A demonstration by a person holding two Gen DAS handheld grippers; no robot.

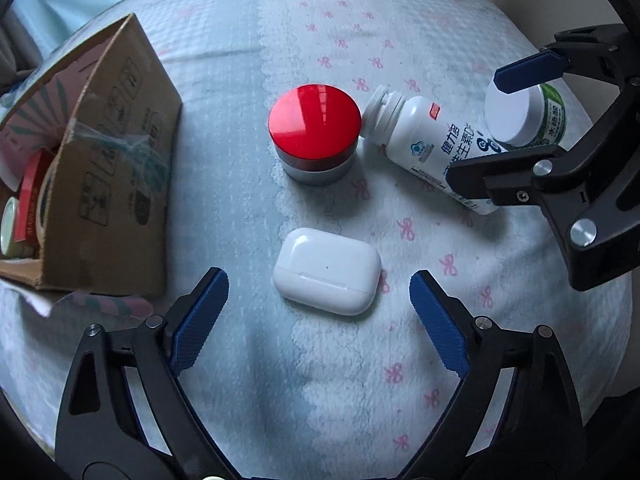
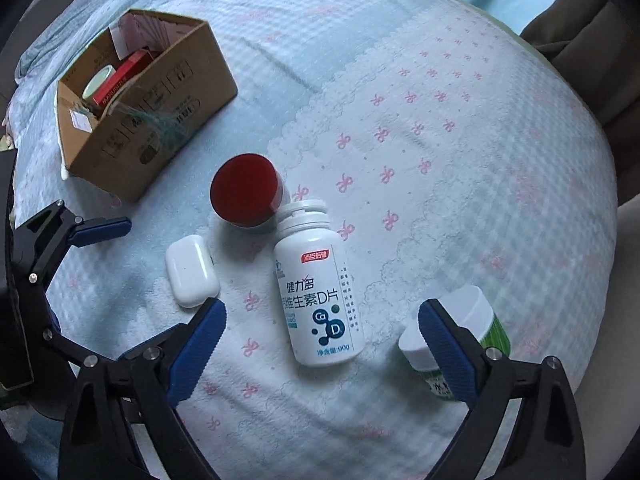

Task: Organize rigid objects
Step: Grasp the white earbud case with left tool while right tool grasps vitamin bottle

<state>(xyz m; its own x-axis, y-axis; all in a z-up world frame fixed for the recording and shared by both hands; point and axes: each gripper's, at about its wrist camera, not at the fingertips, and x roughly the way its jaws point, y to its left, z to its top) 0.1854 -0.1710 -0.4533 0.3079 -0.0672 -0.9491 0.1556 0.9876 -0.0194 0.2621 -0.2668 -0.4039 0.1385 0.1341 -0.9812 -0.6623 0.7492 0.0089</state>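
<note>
On a pale blue bedspread (image 1: 240, 80) lie a glossy white earbud case (image 1: 327, 271), a red-lidded round jar (image 1: 314, 133) and a toppled white plastic vitamin bottle (image 2: 316, 284). The left gripper (image 1: 319, 300) hangs wide open over the case (touching nothing). The right gripper (image 2: 322, 334), equally wide and empty, straddles the bottle. An open brown cardboard box (image 2: 160, 120) sits nearby.

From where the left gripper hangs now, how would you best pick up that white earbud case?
Come straight down on the earbud case, which lies flat on the bedspread, and pinch its two short rounded ends. The left gripper is open with a finger on either side, and nothing crowds it.
</note>
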